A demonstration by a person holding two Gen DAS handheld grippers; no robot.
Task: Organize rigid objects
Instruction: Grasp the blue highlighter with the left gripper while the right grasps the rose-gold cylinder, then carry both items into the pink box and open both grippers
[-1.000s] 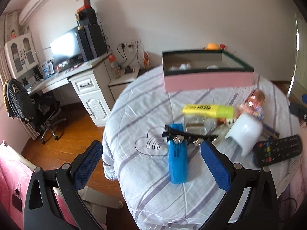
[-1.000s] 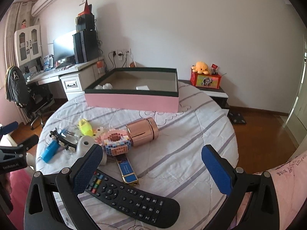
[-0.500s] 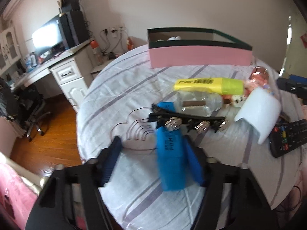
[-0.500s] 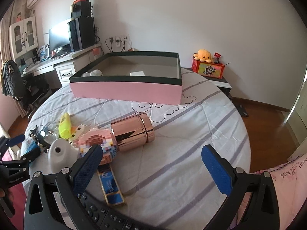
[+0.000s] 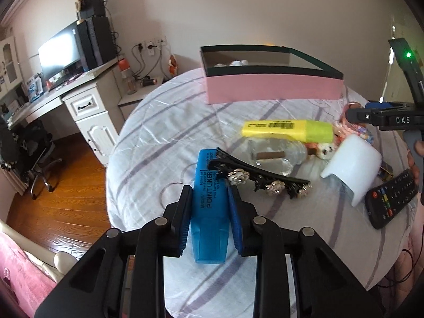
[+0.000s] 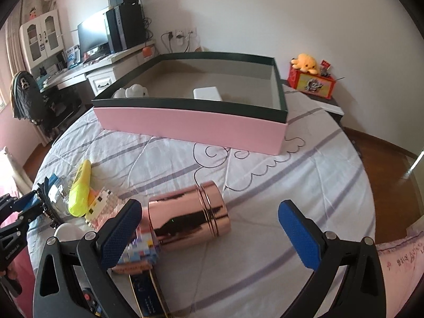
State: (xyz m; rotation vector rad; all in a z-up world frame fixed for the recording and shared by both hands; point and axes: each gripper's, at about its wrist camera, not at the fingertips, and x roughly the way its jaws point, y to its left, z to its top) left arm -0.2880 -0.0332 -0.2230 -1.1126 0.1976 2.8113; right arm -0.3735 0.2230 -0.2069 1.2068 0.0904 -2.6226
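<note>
- Closing in over the last second, the left tongs point(image 5: 209, 204) have just drawn their pads together onto the blue highlighter point(image 5: 210, 206), which lies flat on the striped bench point(image 5: 148, 143) cloth at 6 o'clock in the left wrist view.
- Black hair clip point(image 5: 258, 176) rests across the highlighter's far end, at 1 o'clock from the grip.
- Right tongs point(image 6: 209, 217), nearer the clutter than a second ago, stand wide apart over the rose-gold canister point(image 6: 188, 216), pads clear of it.
- Canister lies on its side at 6 o'clock from the pink box point(image 6: 190, 124).
- Yellow highlighter point(image 6: 79, 190) lies at 9 o'clock from the canister, the remote point(image 5: 392, 201) near the bench edge.
</note>
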